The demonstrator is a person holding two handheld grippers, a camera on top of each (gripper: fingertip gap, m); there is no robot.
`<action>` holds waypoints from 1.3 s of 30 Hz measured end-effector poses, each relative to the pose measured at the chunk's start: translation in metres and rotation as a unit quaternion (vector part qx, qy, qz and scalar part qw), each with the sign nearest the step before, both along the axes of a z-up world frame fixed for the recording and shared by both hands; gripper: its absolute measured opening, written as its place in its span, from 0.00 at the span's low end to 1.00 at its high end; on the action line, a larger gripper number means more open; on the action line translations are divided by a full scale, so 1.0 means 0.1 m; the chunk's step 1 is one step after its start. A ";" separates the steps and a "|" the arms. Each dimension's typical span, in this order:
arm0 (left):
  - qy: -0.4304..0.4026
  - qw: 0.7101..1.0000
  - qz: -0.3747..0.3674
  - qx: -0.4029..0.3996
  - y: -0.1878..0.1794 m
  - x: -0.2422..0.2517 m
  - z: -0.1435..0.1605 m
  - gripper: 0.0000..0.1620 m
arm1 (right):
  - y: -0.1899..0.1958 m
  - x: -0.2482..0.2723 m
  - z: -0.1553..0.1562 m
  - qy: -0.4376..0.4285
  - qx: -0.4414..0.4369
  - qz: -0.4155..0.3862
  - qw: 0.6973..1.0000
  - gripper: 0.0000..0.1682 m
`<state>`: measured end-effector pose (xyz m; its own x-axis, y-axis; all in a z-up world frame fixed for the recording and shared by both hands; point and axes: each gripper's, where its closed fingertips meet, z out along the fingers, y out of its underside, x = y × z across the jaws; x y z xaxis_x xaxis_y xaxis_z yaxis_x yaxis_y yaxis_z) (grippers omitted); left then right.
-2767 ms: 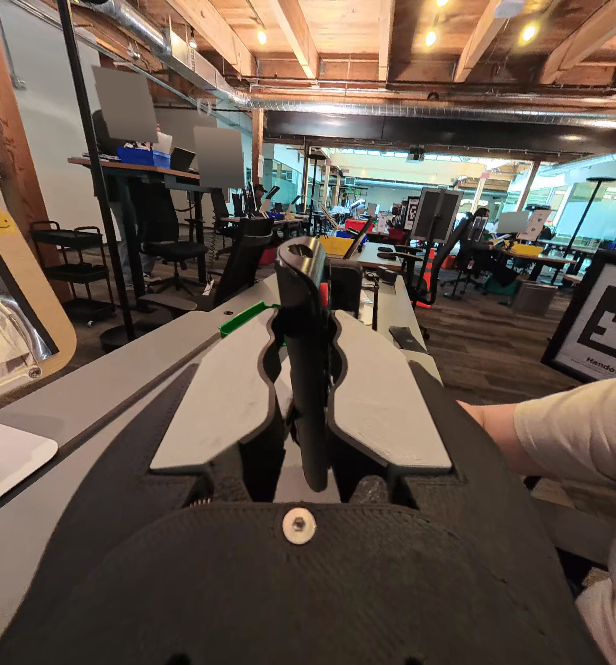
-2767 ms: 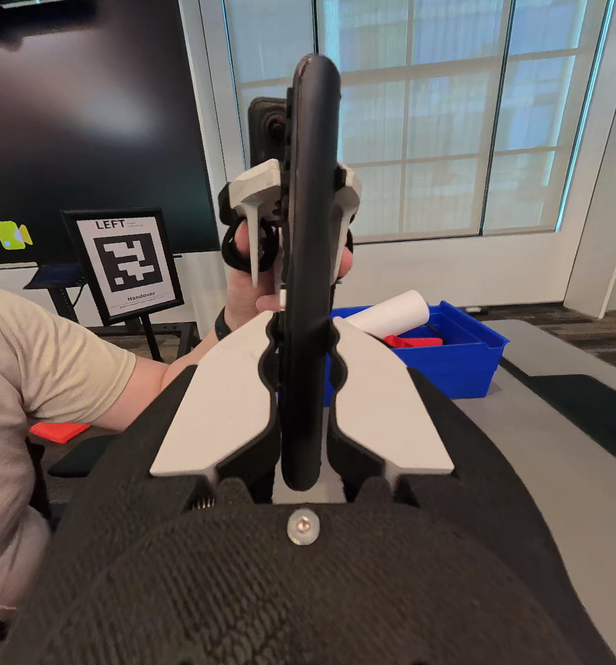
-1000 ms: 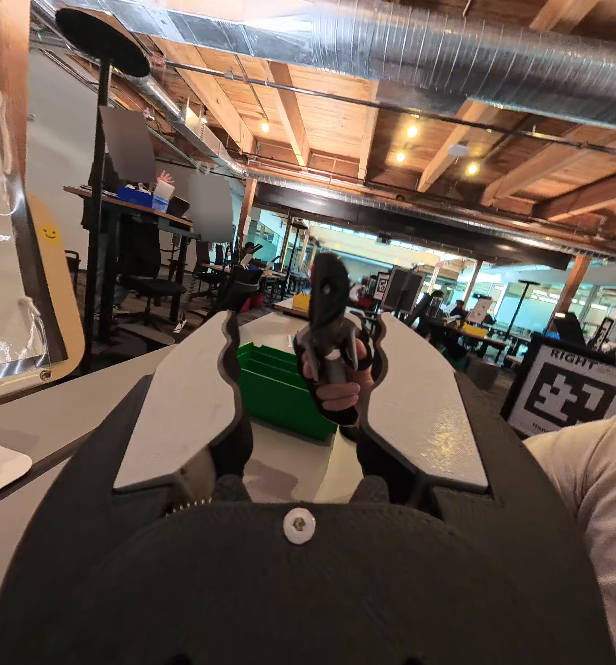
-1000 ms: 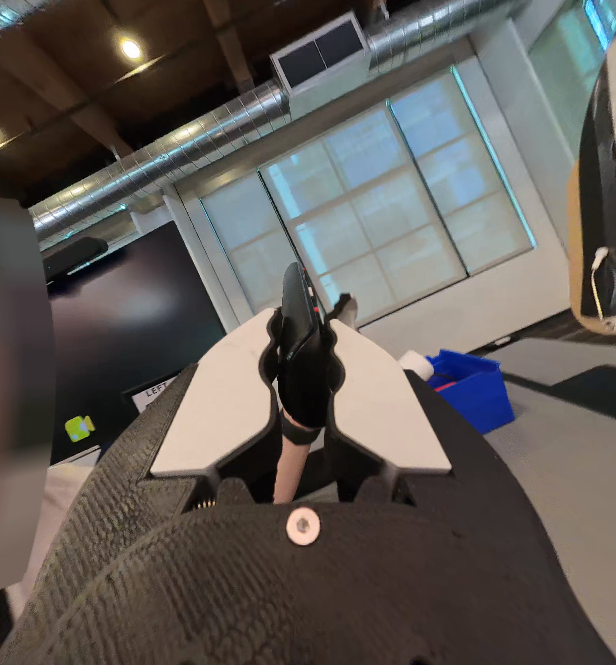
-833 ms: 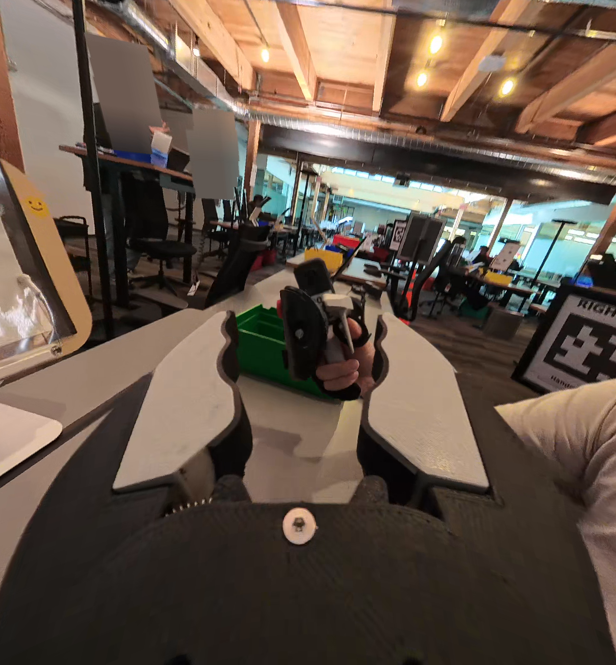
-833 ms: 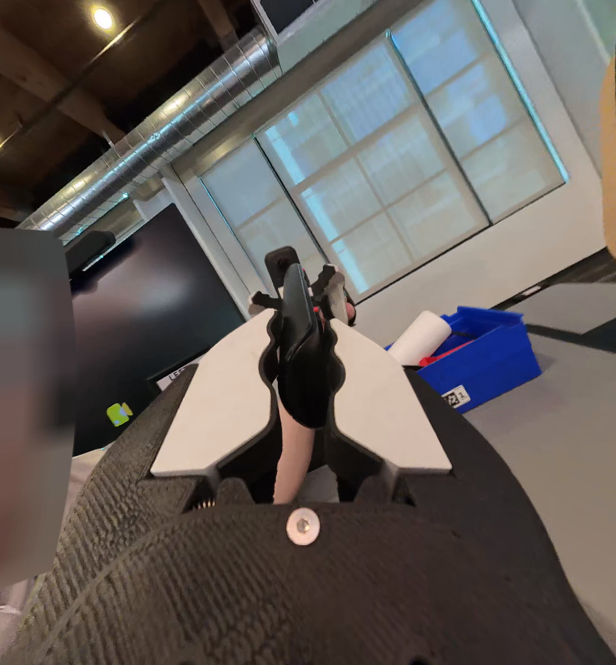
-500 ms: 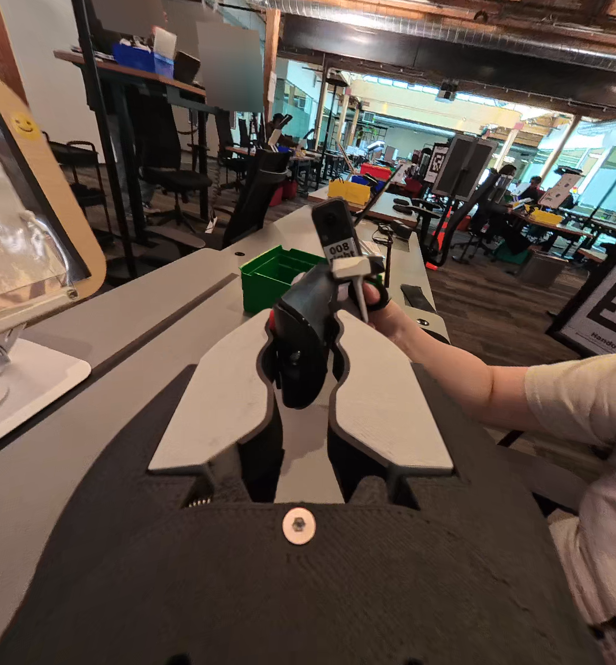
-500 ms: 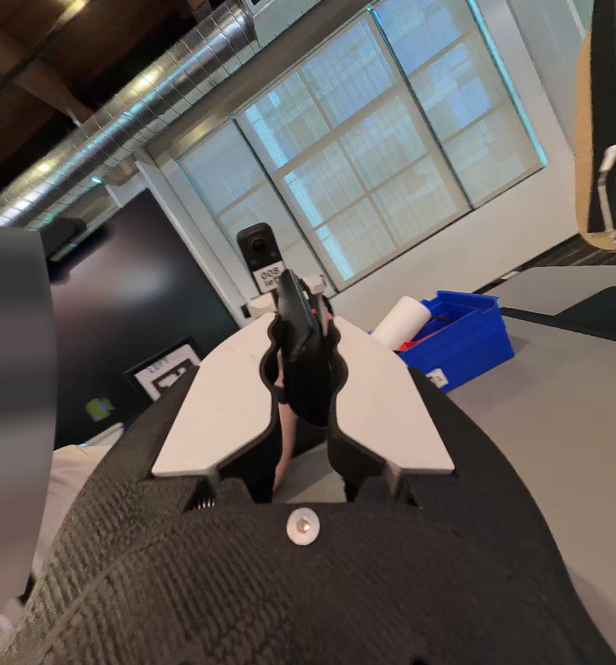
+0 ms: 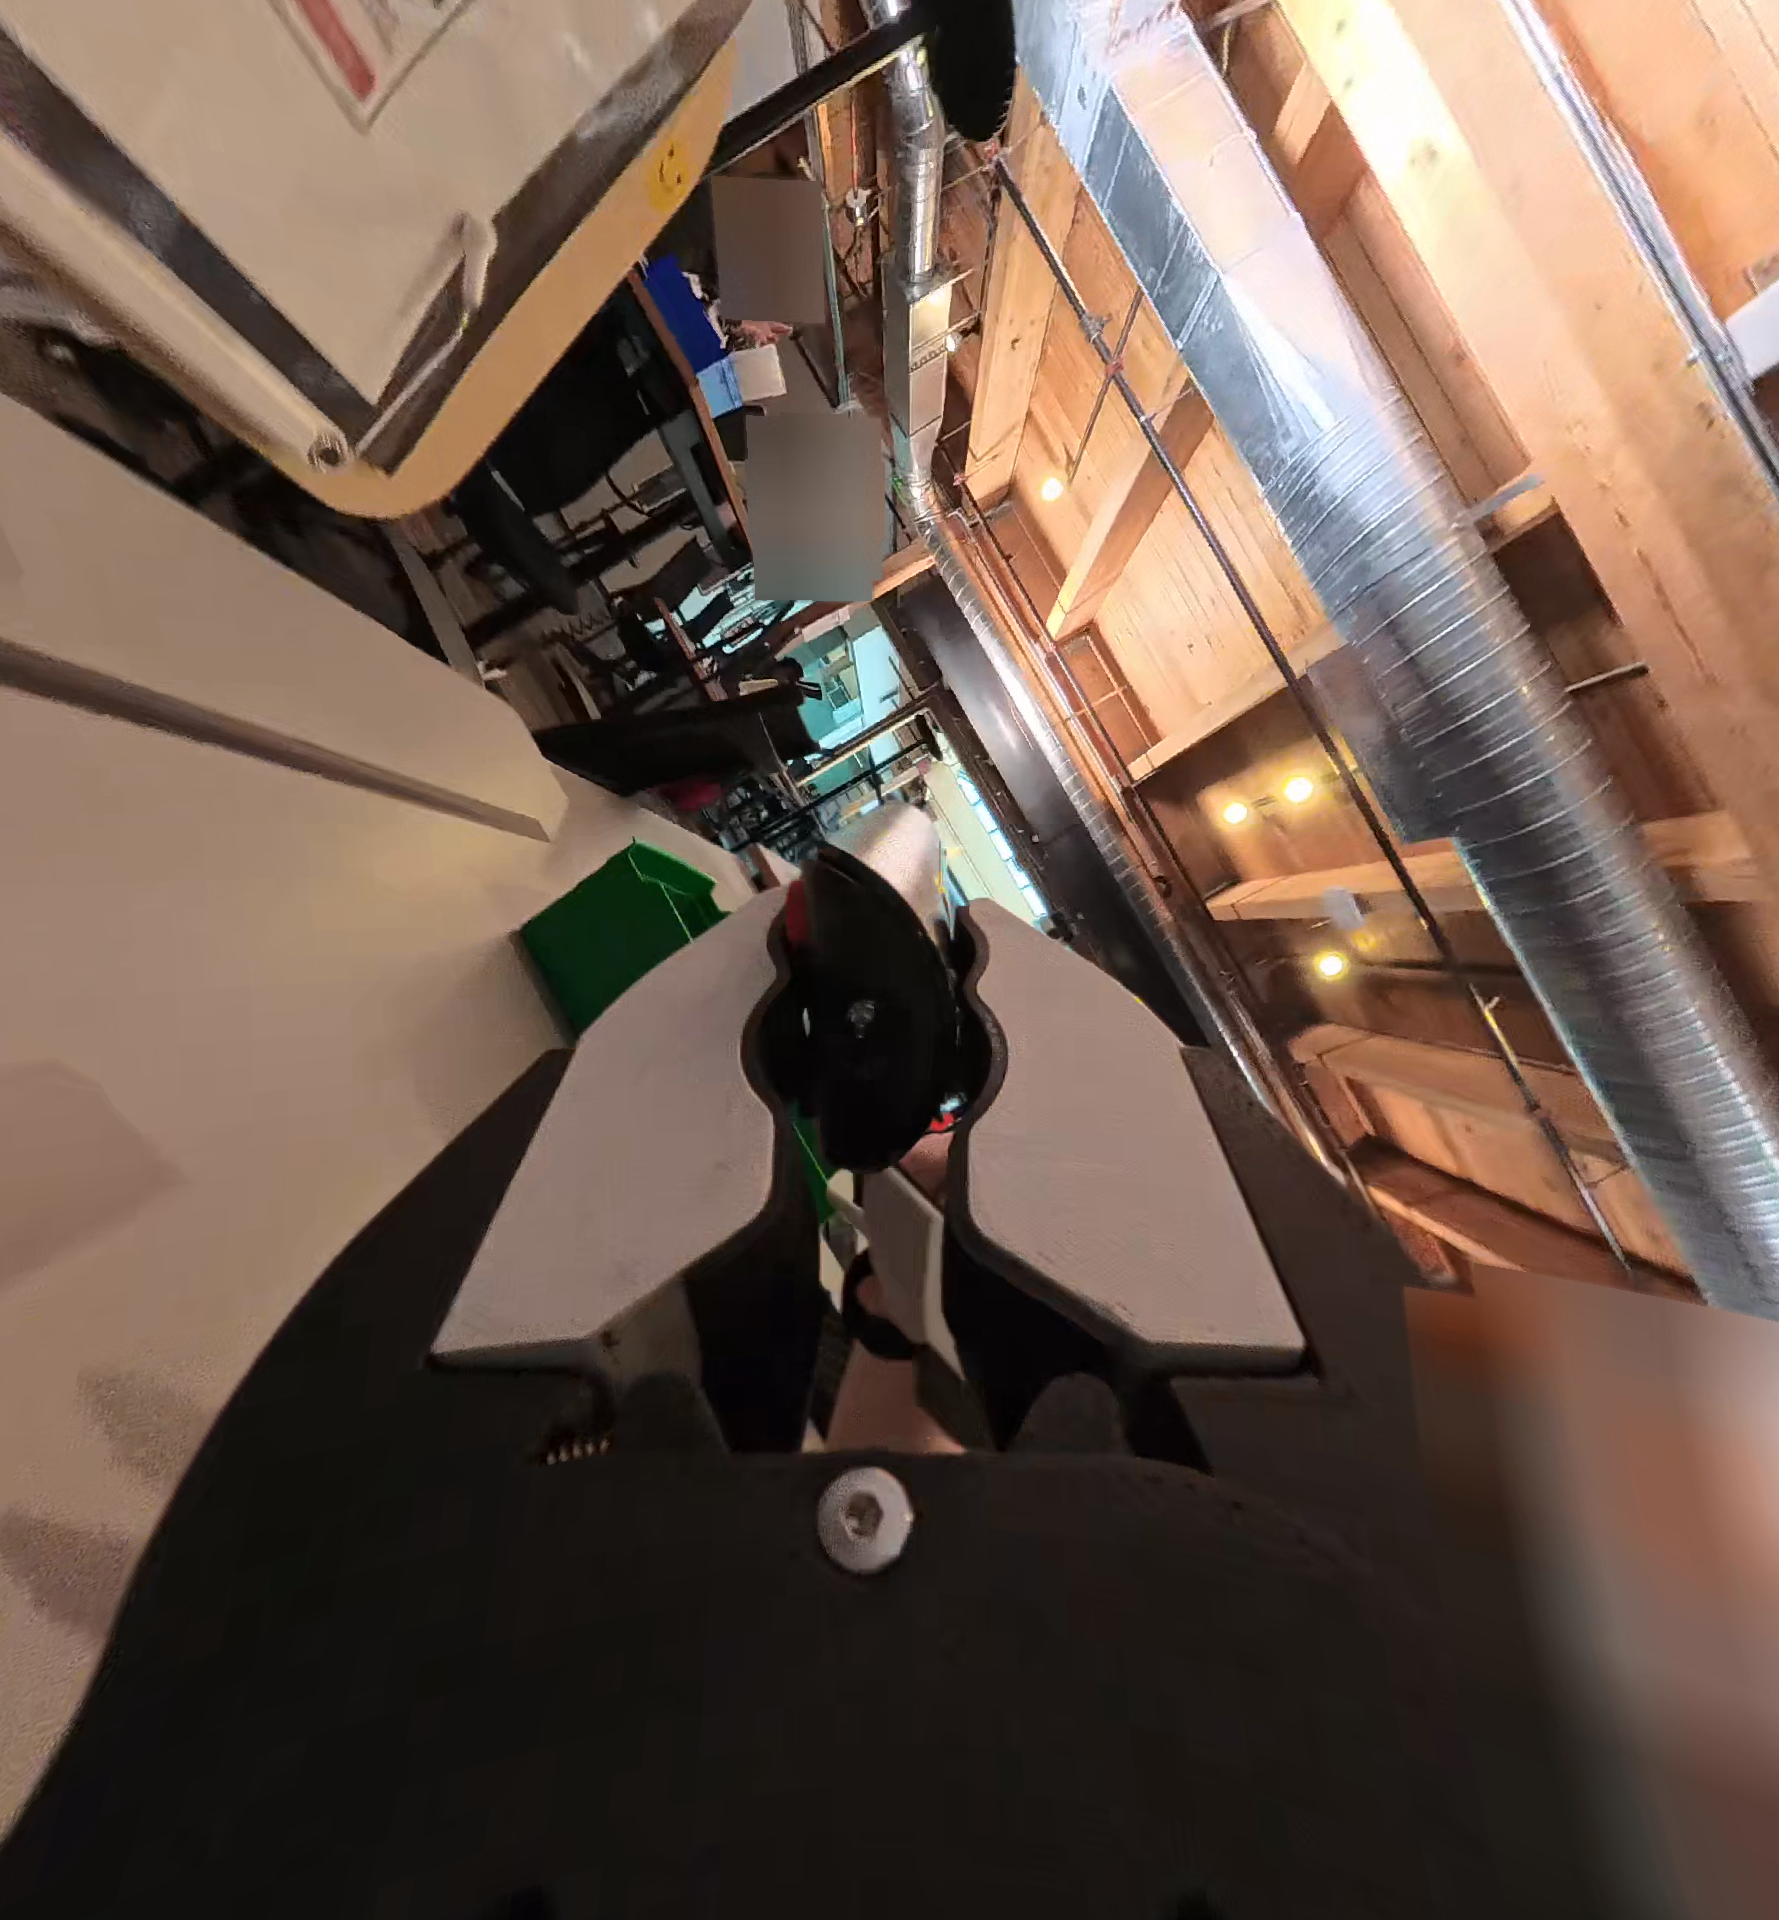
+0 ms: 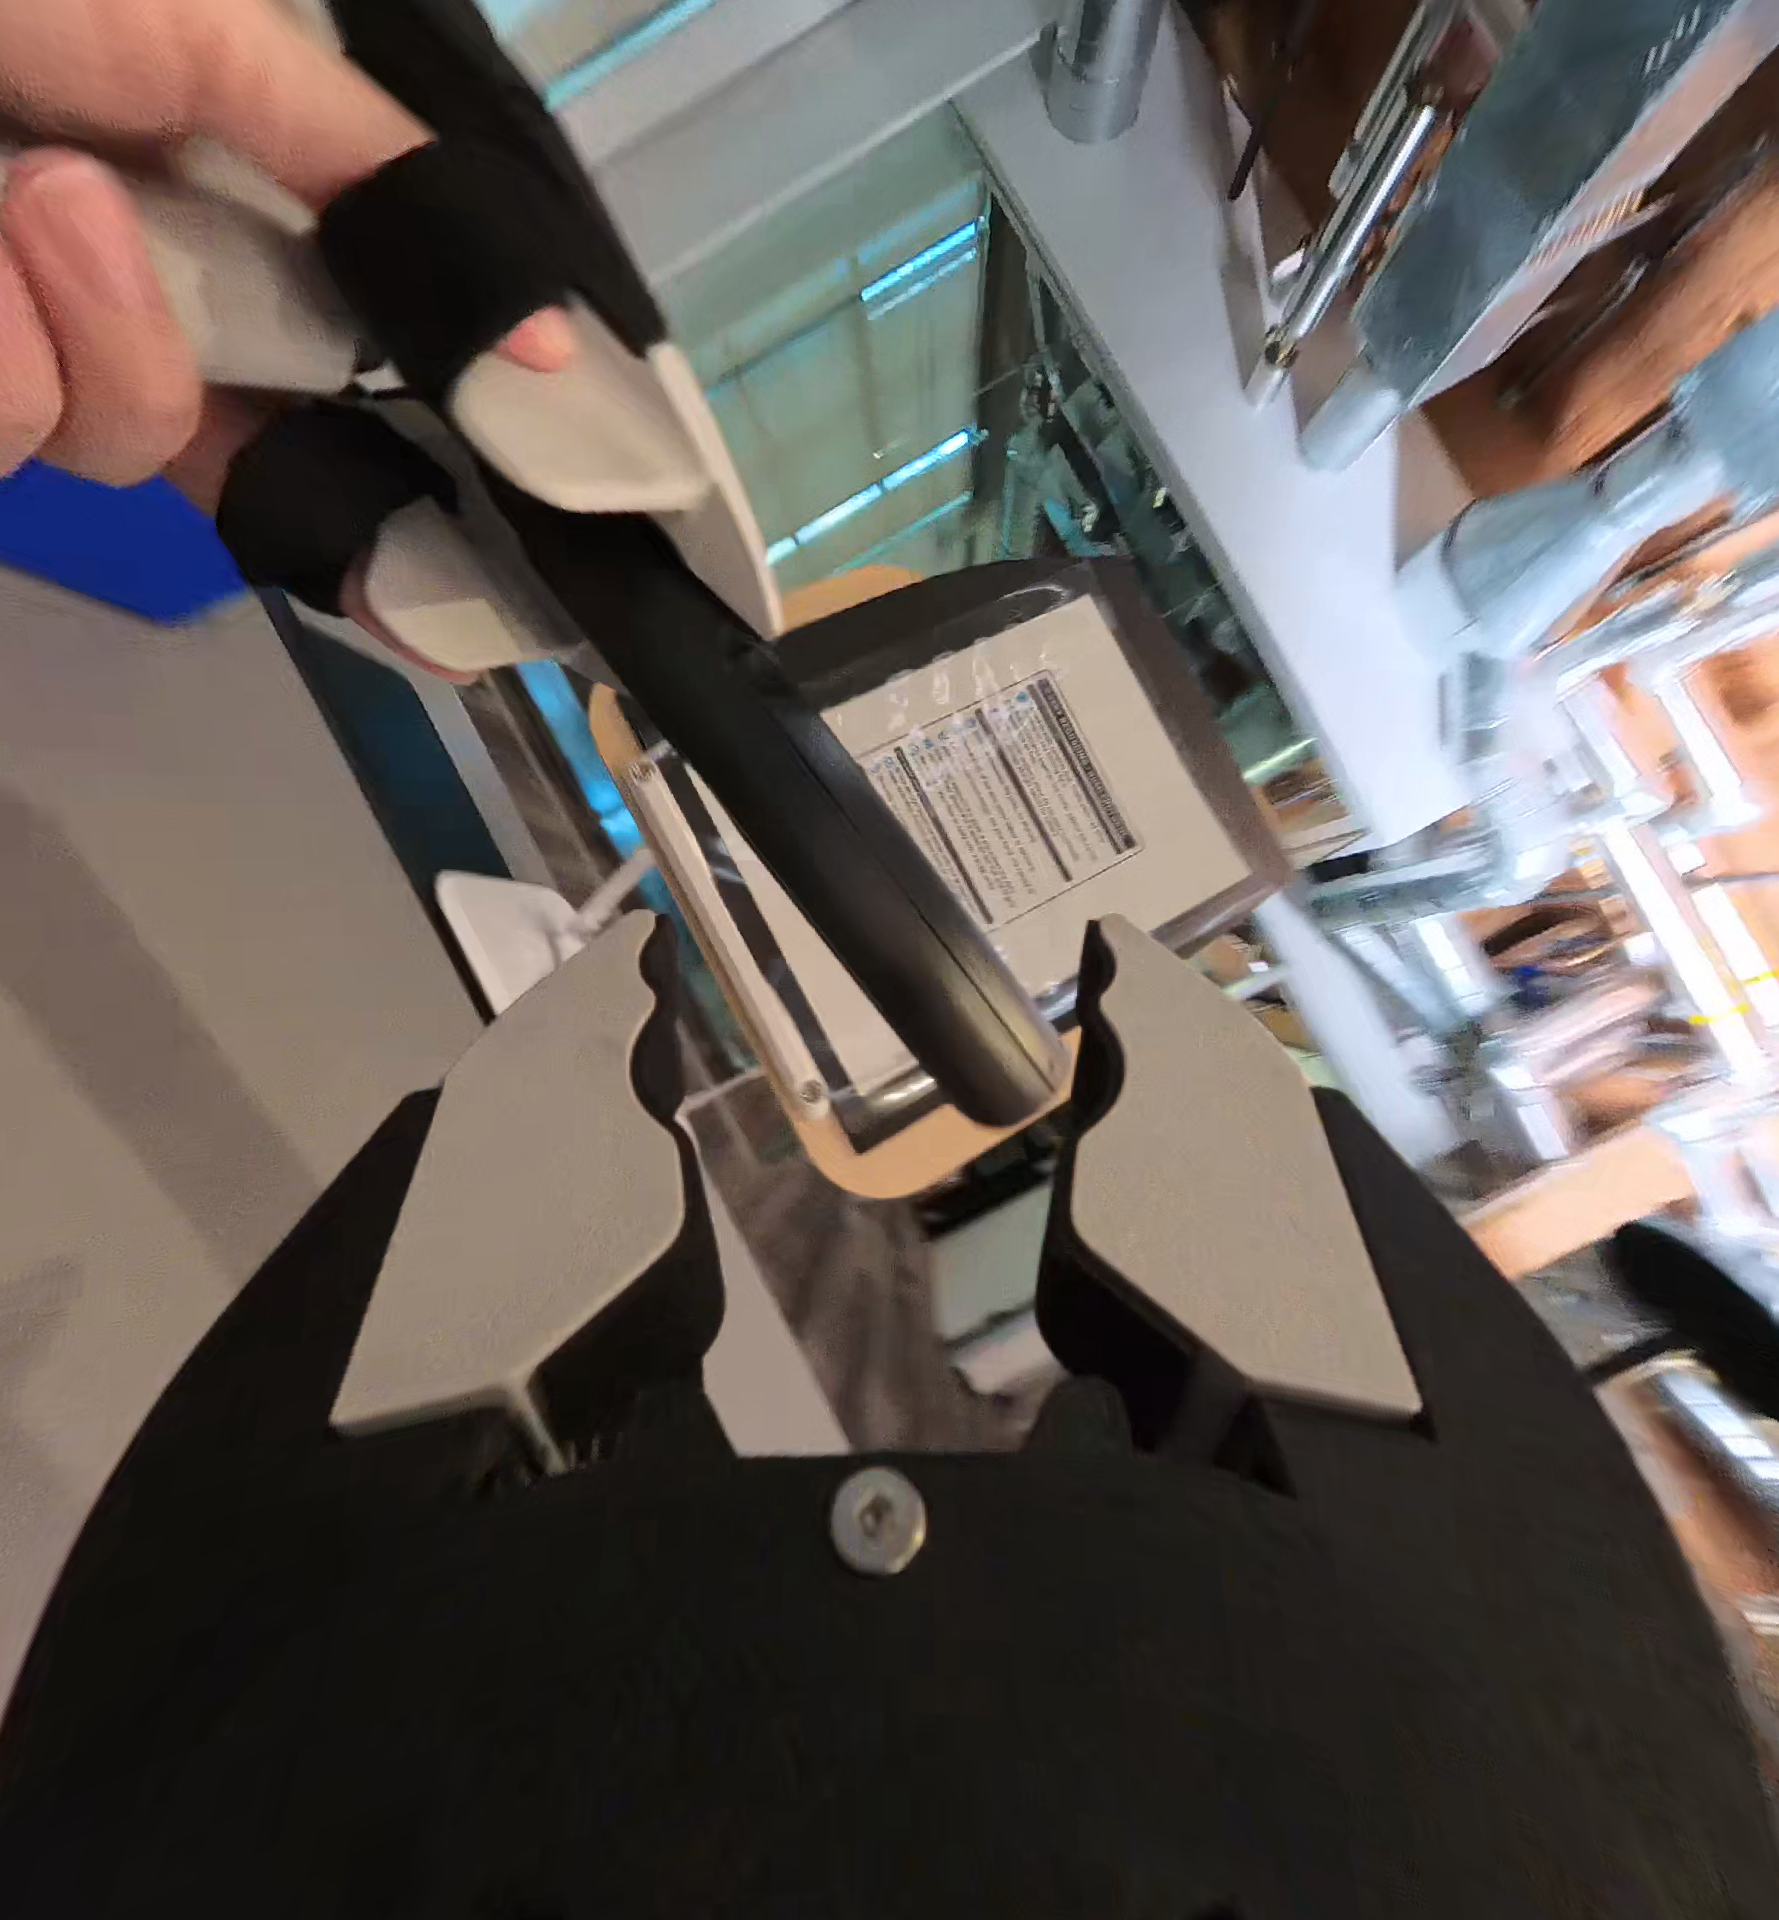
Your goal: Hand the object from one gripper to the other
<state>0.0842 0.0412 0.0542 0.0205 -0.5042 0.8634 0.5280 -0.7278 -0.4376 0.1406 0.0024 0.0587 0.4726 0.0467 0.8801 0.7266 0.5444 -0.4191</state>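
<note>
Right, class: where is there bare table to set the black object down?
Bare: the grey table beside the green bin, and below the blue bin in the right wrist view. Crowded: beside the framed sign; the left gripper holds the black object.

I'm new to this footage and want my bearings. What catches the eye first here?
The black handled tool stands out, clamped in the left claw at the middle of the left wrist view. In the right wrist view its long handle slants down between the spread fingers of the right claw, which is open.
</note>
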 end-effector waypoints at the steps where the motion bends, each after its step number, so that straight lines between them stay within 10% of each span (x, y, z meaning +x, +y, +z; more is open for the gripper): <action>1: 0.001 1.000 -0.002 -0.010 -0.01 0.07 -0.05 0.15 | 0.02 -0.03 -0.06 -0.023 0.015 -0.019 0.999 0.44; 15: 0.048 0.996 -0.055 -0.048 -0.25 0.64 -0.36 0.16 | 0.31 0.13 -0.38 -0.092 0.050 -0.129 0.986 0.20; 23: 0.170 0.963 0.048 0.202 -0.28 0.41 0.18 0.39 | 0.39 0.31 -0.34 0.118 -0.189 0.015 0.975 0.16; 25: 0.193 0.950 0.047 0.241 -0.33 0.38 0.25 0.40 | 0.33 0.28 -0.26 0.249 -0.319 0.122 0.906 0.15; 31: 0.228 0.936 -0.071 0.261 -0.52 0.55 0.06 0.40 | -0.01 0.24 0.12 0.481 -0.600 0.422 0.480 0.16; 39: 0.253 0.926 -0.172 0.220 -0.71 0.92 -0.35 0.40 | 0.00 0.20 0.08 0.505 -0.612 0.445 0.415 0.15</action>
